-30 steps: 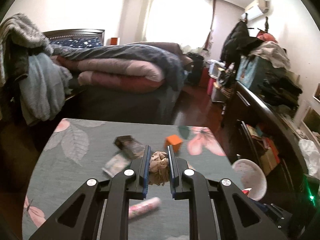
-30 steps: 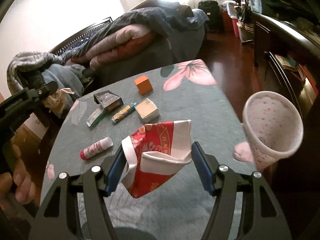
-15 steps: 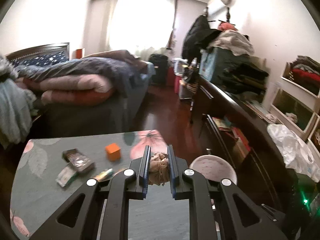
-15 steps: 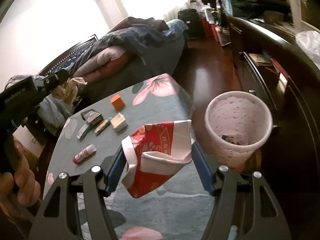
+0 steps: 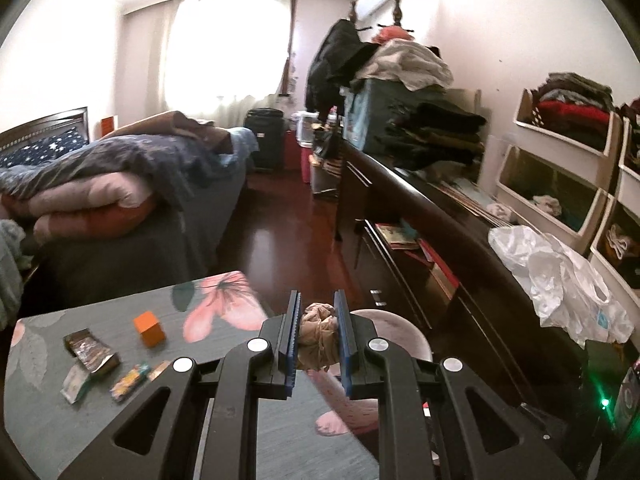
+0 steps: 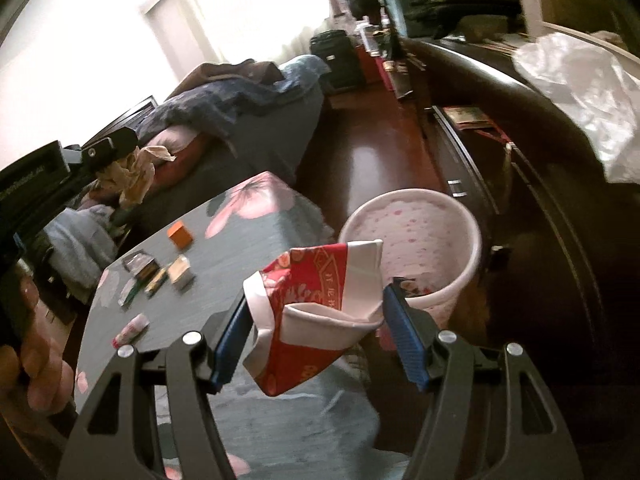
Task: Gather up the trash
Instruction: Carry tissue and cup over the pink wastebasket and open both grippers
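Observation:
My left gripper [image 5: 317,312] is shut on a crumpled brown paper wad [image 5: 319,338], held over the table's right end, with the pink waste bin [image 5: 412,330] partly hidden just behind it. In the right wrist view that wad [image 6: 134,178] hangs at the left, above the table. My right gripper [image 6: 318,300] is shut on a crushed red and white paper cup [image 6: 316,304], held above the table's edge right next to the pink bin [image 6: 420,236], which has some scraps inside.
The floral-cloth table [image 5: 100,320] carries an orange cube [image 5: 149,328], a dark wrapper [image 5: 90,350], small packets [image 5: 128,380], a cream box [image 6: 181,272] and a pink tube [image 6: 131,330]. A bed [image 5: 120,200] lies beyond; a dark dresser [image 5: 440,240] with a plastic bag [image 5: 560,280] runs along the right.
Both grippers have swung to the right with their loads, from over the table's middle toward its right end. The pink bin has come closer in both views.

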`<state>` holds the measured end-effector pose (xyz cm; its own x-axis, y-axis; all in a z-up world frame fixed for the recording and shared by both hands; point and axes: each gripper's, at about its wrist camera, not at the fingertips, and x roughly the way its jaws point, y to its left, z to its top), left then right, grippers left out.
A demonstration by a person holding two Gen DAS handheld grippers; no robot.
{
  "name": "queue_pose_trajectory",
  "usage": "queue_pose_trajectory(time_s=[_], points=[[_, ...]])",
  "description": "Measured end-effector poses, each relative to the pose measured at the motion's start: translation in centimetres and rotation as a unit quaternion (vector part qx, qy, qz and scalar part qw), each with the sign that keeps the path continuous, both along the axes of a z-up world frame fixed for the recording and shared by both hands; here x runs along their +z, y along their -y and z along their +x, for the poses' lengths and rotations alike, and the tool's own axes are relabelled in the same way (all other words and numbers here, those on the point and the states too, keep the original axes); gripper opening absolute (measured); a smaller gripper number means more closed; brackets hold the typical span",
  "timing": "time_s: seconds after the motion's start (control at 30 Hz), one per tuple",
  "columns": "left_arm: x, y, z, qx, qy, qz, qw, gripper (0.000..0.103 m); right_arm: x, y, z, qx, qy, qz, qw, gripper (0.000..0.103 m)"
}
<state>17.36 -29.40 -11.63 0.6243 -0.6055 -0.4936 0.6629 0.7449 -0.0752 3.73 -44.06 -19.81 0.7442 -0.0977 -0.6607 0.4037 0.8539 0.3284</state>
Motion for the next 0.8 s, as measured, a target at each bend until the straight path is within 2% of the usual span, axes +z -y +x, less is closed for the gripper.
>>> queue_pose_trajectory(time_s=[0.43, 0.8], points=[[-2.8, 7.0, 1.4, -0.058, -0.038, 0.015, 0.9975, 0.017, -2.1, 6.3, -0.5, -0.073, -0.019, -0.031, 0.997, 0.066], [-7.4, 13.5, 5.9, -0.079, -0.089, 0.037, 0.9922, 0.017, -6.3, 10.5, 4.9, -0.081, -0.049, -0.056, 0.994, 0.066]])
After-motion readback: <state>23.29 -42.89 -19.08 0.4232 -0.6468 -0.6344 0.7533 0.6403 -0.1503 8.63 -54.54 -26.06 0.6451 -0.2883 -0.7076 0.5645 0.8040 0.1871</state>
